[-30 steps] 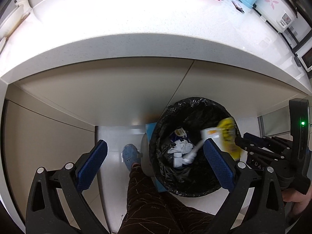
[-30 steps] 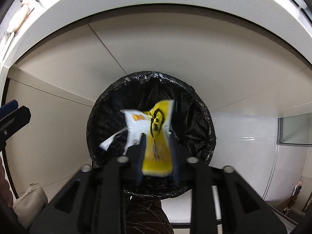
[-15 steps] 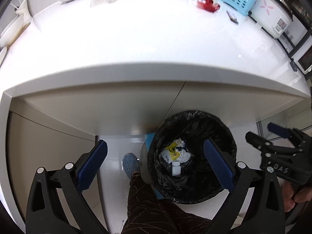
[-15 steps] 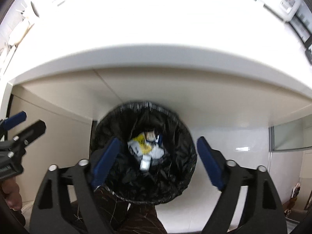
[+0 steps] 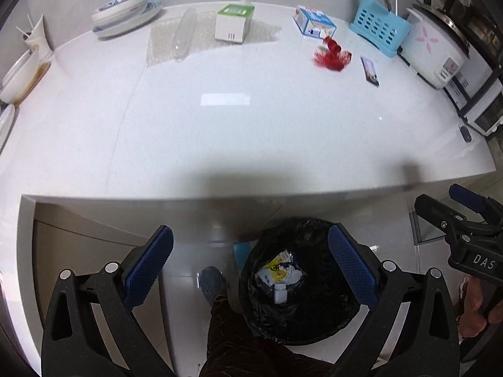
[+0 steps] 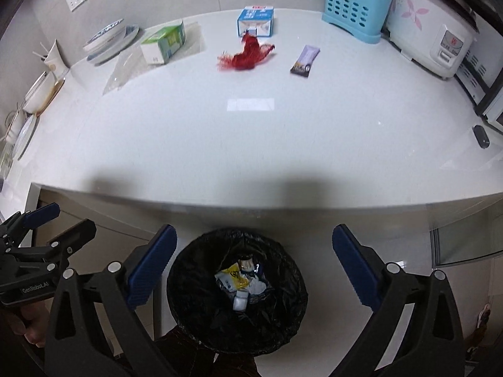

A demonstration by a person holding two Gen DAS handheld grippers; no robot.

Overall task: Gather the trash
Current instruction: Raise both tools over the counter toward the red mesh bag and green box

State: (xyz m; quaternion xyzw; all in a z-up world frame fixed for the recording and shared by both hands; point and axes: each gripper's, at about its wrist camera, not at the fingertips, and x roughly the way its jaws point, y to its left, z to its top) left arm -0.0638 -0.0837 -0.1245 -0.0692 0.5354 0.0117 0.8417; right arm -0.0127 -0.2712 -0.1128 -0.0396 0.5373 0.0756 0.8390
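Note:
A black-lined trash bin (image 5: 317,323) (image 6: 191,311) stands on the floor below the counter edge. Inside it a yellow wrapper (image 5: 275,268) (image 6: 234,277) lies on white scraps. My left gripper (image 5: 250,235) hangs open above the bin with nothing between its blue pads. My right gripper (image 6: 254,232) is also above the bin, and its jaws are opening wide with nothing between them. On the white counter (image 5: 220,132) lie a red crumpled wrapper (image 5: 331,56) (image 6: 248,56), a purple bar wrapper (image 6: 305,61) (image 5: 370,71) and a clear plastic bottle (image 5: 185,36).
At the back of the counter stand a green-white box (image 5: 234,22), a blue-white carton (image 6: 255,20), a blue basket (image 6: 355,15), a rice cooker (image 6: 430,28) and stacked dishes (image 5: 121,9). A person's leg and shoe (image 5: 213,282) are beside the bin.
The right gripper opened and let go of the yellow wrapper, which dropped into the bin. Both grippers rose, so the counter top has come into view.

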